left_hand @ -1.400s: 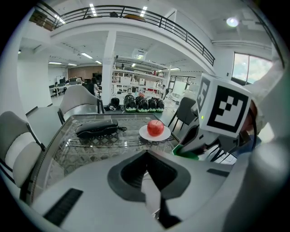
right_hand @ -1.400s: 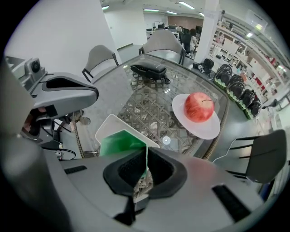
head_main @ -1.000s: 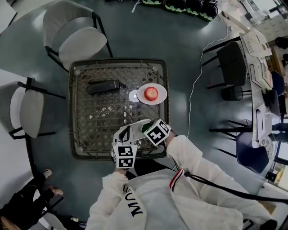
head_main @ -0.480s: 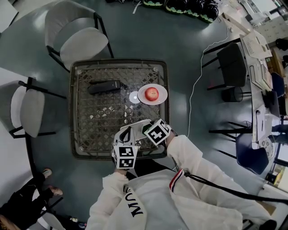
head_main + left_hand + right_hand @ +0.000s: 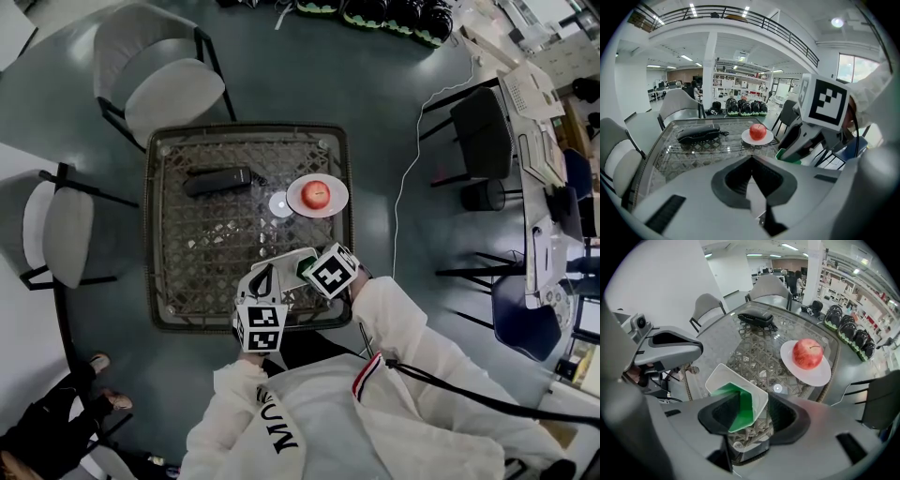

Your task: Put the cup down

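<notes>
Cup [image 5: 736, 394], white outside and green inside, is set on the table [image 5: 216, 253] at about 5 o'clock of the top, just beside the near edge. It stands between the jaws of the right tool [image 5: 749, 416], which have just been opening. The cup is released: a narrow gap is seen at the right jaw, and the left jaw stands just beside the cup wall. The left tool [image 5: 752, 187] is held at 6 o'clock, near the right one, and its jaws are clenched on nothing.

The middle of the top is left bare. A black handset [image 5: 217, 180] is placed at 11 o'clock, and a plate [image 5: 335, 200] with an apple [image 5: 316, 194] at 1 o'clock, near the far right edge. A small white disc [image 5: 279, 202] lies just beside the plate at its 9 o'clock. Two pale chairs are found close to the table, at 11 o'clock [image 5: 173, 80] and at 9 o'clock [image 5: 66, 234]. At 3 o'clock the floor is open, crossed only by a white cable [image 5: 403, 187].

In the head view the jaws are covered by the marker cubes. The gap and the green inside of the cup are shown only in the right gripper view. In the left gripper view only a strip of green is seen under the right tool.
</notes>
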{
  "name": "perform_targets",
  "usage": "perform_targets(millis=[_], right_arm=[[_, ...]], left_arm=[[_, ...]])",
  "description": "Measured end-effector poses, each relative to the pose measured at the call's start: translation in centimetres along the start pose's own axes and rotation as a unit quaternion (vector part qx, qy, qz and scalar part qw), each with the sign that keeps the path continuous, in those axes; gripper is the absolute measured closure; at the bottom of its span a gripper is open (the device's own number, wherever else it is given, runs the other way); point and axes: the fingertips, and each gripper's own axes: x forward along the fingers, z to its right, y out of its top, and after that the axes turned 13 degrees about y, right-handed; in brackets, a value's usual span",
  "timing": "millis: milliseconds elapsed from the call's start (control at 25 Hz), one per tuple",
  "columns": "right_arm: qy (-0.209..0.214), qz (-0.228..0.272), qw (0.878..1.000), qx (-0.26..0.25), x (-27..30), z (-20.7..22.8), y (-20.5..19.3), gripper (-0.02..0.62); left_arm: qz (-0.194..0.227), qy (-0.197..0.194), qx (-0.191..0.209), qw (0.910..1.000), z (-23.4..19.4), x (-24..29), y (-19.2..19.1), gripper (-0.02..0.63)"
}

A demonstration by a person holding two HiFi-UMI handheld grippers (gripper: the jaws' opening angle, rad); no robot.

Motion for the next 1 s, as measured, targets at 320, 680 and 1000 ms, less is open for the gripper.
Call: perform_targets(millis=[320, 680, 1000], right_arm=[[-0.022, 0.014, 1.0, 0.001, -2.7, -0.4, 0.6, 0.383], [-0.073, 0.066, 0.994, 0.037, -8.2, -1.5, 0.0, 0.383], [-0.085, 0.186, 0.974, 0.098, -12.8, -6.9, -1.0, 0.385]], left_arm=[[0.013, -0.004, 0.016, 0.9998, -0.6, -1.2, 0.6, 0.595], [0.042, -0.012, 0.05, 0.9978, -1.8, -4.3, 1.7, 0.595], [0.075, -0.028, 0.082, 0.9934, -2.5, -9.1, 2.3, 0.595]])
